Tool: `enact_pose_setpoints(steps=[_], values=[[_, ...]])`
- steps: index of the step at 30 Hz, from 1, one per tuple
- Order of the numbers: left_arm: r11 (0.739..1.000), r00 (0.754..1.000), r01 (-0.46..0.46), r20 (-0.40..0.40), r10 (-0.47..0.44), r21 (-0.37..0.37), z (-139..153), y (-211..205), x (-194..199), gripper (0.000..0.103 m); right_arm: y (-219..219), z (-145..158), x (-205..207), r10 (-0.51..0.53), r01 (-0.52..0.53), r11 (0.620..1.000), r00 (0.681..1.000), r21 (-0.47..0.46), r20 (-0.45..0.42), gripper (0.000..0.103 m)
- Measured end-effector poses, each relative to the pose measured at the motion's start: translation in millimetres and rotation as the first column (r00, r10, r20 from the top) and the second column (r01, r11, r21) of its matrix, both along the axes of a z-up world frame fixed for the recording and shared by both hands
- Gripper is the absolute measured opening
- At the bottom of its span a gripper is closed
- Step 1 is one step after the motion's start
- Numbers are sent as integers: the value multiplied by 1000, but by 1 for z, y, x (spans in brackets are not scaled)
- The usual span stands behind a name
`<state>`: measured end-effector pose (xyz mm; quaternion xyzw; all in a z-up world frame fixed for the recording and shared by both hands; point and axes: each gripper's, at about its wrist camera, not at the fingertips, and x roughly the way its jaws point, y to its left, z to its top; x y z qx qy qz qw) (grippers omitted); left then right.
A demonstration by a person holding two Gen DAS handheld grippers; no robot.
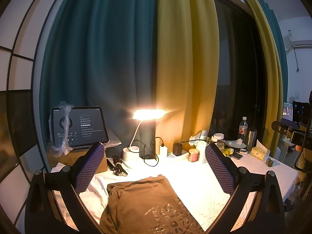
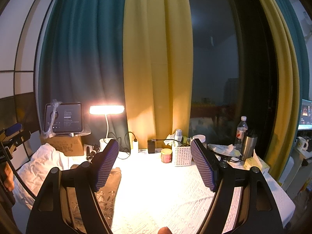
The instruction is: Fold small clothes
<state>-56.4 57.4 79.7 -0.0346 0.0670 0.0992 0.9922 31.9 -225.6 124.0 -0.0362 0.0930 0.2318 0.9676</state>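
1. Below and between the fingers of our left gripper [image 1: 154, 167], we are seeing the brown shirt [image 1: 144, 200] lying on the white tablecloth [image 1: 197, 183]; its jaws are standing wide apart with nothing between the purple pads [image 1: 218, 169].
2. Beyond that gripper's fingertips, we are looking at a lit desk lamp [image 1: 149, 114], with a tablet [image 1: 80, 126] propped on a cardboard box [image 1: 78, 157] past the left finger.
3. Under the left finger of our right gripper [image 2: 155, 163], we are seeing the same brown shirt [image 2: 109, 185], partly hidden by that finger; this gripper is also gaping open and holding nothing.
4. Between the right gripper's fingers, further off, we are seeing a small jar [image 2: 166, 155] just beside a white perforated basket [image 2: 182, 157].
5. Past its right finger, we are noticing a steel tumbler [image 2: 248, 145] and a plastic bottle [image 2: 241, 130] near each other.
6. Far to its left, we are glimpsing a hand [image 2: 7, 177] at the edge of the view.
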Motion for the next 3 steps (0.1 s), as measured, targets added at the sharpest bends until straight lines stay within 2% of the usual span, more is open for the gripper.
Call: enact_pose_setpoints(steps=[3], values=[[1000,1000,2,-3,-2,0,-2,1,1,102,-2,-1,0,0,0,1000,1000,-1,-4,79]])
